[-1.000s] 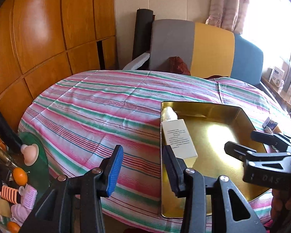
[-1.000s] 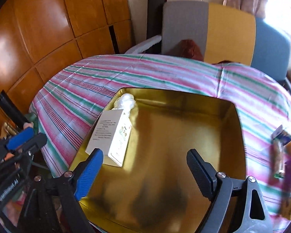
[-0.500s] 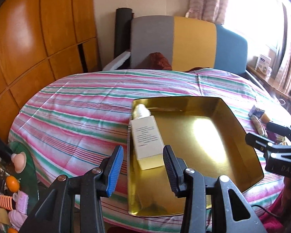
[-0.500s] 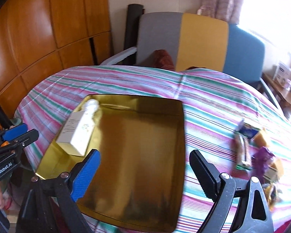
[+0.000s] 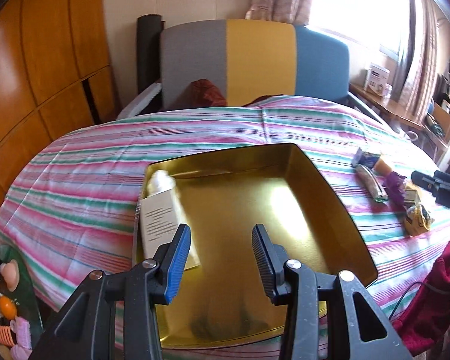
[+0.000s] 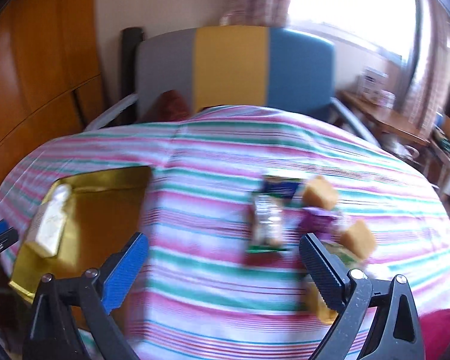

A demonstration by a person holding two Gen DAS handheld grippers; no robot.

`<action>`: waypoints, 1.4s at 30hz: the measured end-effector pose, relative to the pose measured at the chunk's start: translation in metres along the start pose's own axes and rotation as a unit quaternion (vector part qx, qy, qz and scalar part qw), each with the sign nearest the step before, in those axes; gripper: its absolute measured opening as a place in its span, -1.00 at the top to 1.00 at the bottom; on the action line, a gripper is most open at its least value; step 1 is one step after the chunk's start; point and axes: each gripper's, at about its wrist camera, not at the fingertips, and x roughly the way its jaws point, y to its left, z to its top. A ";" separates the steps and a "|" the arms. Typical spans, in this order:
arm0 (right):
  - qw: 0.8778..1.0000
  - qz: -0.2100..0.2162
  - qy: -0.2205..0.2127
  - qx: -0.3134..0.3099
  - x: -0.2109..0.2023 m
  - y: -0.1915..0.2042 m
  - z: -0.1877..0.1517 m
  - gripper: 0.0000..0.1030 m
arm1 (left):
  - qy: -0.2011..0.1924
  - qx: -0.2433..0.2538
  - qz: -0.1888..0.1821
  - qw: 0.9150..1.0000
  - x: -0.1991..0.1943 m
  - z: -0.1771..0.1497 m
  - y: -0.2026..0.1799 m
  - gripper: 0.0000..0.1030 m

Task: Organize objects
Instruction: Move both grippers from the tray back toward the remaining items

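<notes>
Here a striped tablecloth (image 5: 105, 186) bears a gold tray (image 5: 330, 186).

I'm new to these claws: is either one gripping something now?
No. The left gripper is empty above the gold tray; the right gripper, jaws opening, holds nothing.

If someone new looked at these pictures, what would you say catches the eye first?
Probably the shiny gold tray on the striped tablecloth, with a white box lying along its left side. Next, the cluster of snack packets on the cloth to the tray's right, toward which the empty right tool points, its jaws opening.
</notes>
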 end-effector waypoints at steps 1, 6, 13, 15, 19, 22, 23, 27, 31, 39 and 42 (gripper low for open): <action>1.000 -0.009 0.000 0.009 -0.001 -0.011 0.001 -0.97 | 0.001 0.004 -0.003 1.000 0.001 0.001 -0.005 0.17; 0.996 -0.051 -0.006 0.076 0.000 -0.072 0.000 -0.97 | 0.002 0.029 -0.017 0.999 0.005 0.006 -0.028 0.17; 0.987 -0.070 -0.022 0.142 0.003 -0.119 -0.013 -0.99 | 0.009 0.050 -0.033 0.998 0.010 0.010 -0.050 0.17; 0.983 -0.063 -0.018 0.170 0.007 -0.130 -0.020 -0.99 | 0.011 0.053 -0.034 0.998 0.012 0.010 -0.055 0.17; 0.976 -0.051 -0.021 0.212 0.007 -0.141 -0.023 -0.99 | 0.015 0.053 -0.037 0.998 0.014 0.010 -0.059 0.17; 0.975 -0.049 -0.023 0.214 0.006 -0.140 -0.023 -0.99 | 0.020 0.054 -0.039 0.998 0.017 0.009 -0.060 0.17; 0.975 -0.050 -0.024 0.214 0.006 -0.140 -0.023 -0.99 | 0.022 0.054 -0.042 0.997 0.018 0.008 -0.061 0.17; 0.975 -0.050 -0.025 0.214 0.005 -0.140 -0.024 -0.99 | 0.027 0.052 -0.048 0.997 0.020 0.007 -0.060 0.17; 0.974 -0.050 -0.026 0.219 0.005 -0.142 -0.025 -0.99 | 0.030 0.050 -0.053 0.997 0.022 0.006 -0.060 0.17; 0.974 -0.044 -0.025 0.221 0.006 -0.143 -0.025 -0.99 | 0.038 0.048 -0.080 0.995 0.025 0.007 -0.067 0.04; 0.973 -0.040 -0.027 0.227 0.006 -0.144 -0.025 -0.99 | 0.047 0.049 -0.088 0.994 0.027 0.007 -0.071 -0.03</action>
